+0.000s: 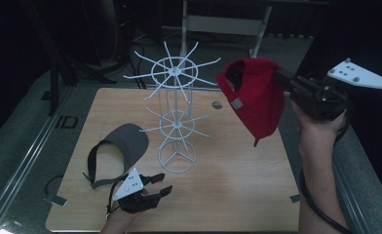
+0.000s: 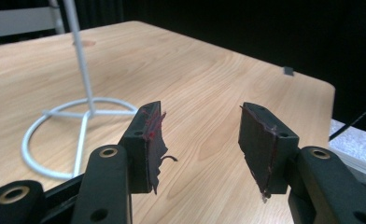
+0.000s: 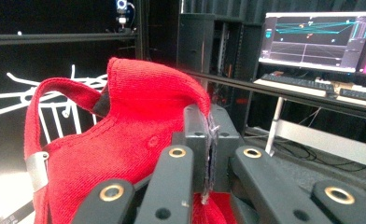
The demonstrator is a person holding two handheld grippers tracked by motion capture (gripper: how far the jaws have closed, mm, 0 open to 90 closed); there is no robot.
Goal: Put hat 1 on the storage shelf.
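Your right gripper (image 3: 208, 154) pinches the red cap (image 1: 255, 97) aloft beside the white wire rack (image 1: 176, 112); your left gripper (image 2: 202, 140) hangs half-open, empty.

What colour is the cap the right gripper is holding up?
Red. The cap hangs from the right gripper, clearest in the high view.

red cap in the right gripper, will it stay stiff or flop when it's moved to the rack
The red cap probably flops: held by the right gripper at one edge, its cloth sags and the brim points down. It looks light, so it may swing. The white wire rack is tall and thin on a ring base, so a snagged cap could perhaps tip it.
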